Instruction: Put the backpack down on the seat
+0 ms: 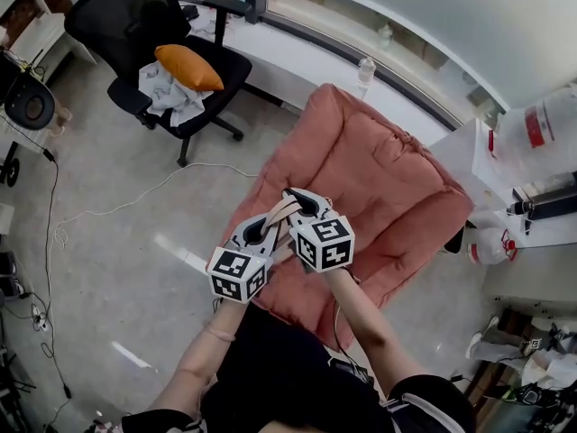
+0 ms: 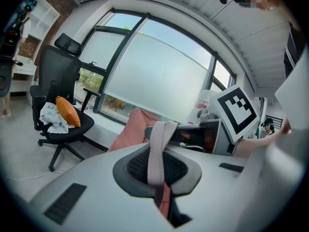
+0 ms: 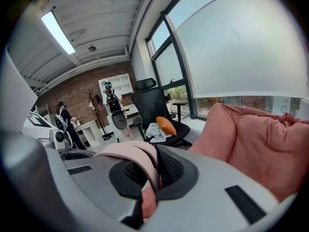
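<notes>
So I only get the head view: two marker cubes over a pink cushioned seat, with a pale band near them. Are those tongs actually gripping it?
Observer: Yes. In the left gripper view the left tongs are shut on a pale pink strap, pinched between the pads.
Operator: And the other pair?
Observer: In the right gripper view the right tongs are shut on pink webbing too; same strap or a second, I cannot tell.
Operator: Anyone else around?
Observer: The right gripper view shows a person standing far back by a brick wall.
</notes>
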